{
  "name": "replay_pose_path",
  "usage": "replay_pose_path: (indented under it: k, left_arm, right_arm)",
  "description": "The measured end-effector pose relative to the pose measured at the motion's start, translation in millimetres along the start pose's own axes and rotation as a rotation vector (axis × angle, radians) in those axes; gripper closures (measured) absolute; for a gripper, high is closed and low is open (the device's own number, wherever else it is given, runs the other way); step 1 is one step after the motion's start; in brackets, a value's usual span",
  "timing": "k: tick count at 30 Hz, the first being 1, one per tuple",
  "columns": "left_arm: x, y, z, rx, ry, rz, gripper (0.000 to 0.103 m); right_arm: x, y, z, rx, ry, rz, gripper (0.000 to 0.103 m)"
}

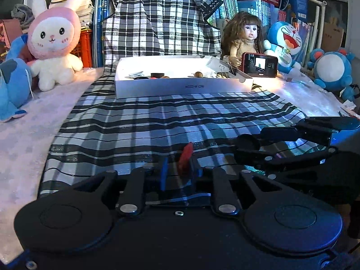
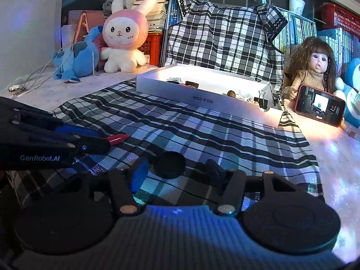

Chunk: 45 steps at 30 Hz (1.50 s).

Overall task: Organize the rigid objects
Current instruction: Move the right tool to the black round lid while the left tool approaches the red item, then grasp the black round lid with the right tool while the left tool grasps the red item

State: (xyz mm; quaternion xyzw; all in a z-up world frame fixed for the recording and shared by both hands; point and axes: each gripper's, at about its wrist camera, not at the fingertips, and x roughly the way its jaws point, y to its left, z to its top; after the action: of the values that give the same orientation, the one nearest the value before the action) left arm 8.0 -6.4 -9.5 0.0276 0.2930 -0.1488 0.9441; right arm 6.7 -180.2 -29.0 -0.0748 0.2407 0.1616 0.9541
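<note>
Far across the plaid cloth [image 2: 202, 135], white box [image 2: 202, 99] marked "NO.A-222A"; near, left gripper [image 1: 177, 168] clamping a red piece [image 1: 185, 157], right gripper [image 2: 175, 171] spread around a black disc [image 2: 169, 164].

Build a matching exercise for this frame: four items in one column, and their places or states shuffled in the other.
Items:
1. red piece
2. black disc
3. white box
4. phone

Places or states:
A. far end of the plaid cloth, small things inside
B. between the fingers of the right gripper
C. propped by the doll, screen lit
D. clamped in the left gripper

Pairs: 1-D, 2-B, 3-A, 4-C
</note>
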Motion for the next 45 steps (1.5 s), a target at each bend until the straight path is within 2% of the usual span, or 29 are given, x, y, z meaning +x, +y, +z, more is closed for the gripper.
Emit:
replay_pose_path:
  k: [4, 9, 21, 28, 36, 38, 40, 42, 45]
  left_arm:
    - [-2, 1, -3, 0.022, -0.019, 0.041, 0.072]
    - [-3, 3, -5, 0.034, -0.024, 0.070, 0.068]
    - [-5, 25, -7, -0.020, -0.033, 0.133, 0.063]
    - [-6, 33, -9, -0.019, -0.031, 0.164, 0.061]
    - [-4, 35, -7, -0.039, -0.036, 0.168, 0.060]
    - [-6, 32, -7, -0.041, -0.043, 0.153, 0.057]
    - [-7, 29, -8, -0.048, -0.056, 0.149, 0.048]
    - [-8, 24, -9, -0.059, -0.077, 0.147, 0.044]
    - [-6, 16, -9, -0.058, -0.089, 0.135, 0.043]
  right_arm:
    - [0, -1, -1, 0.013, 0.001, 0.004, 0.035]
    - [0, -4, -1, 0.022, 0.003, 0.003, 0.035]
    - [0, -8, -3, 0.041, 0.006, -0.010, 0.035]
    - [0, -9, -3, 0.044, 0.005, -0.012, 0.035]
    - [0, -11, -2, 0.063, 0.003, -0.026, 0.035]
    - [0, -11, -3, 0.067, 0.002, -0.029, 0.035]
    - [1, -10, -3, 0.069, 0.001, -0.032, 0.035]
    - [1, -10, -3, 0.068, -0.001, -0.036, 0.035]
    - [0, -9, -4, 0.066, -0.003, -0.041, 0.035]
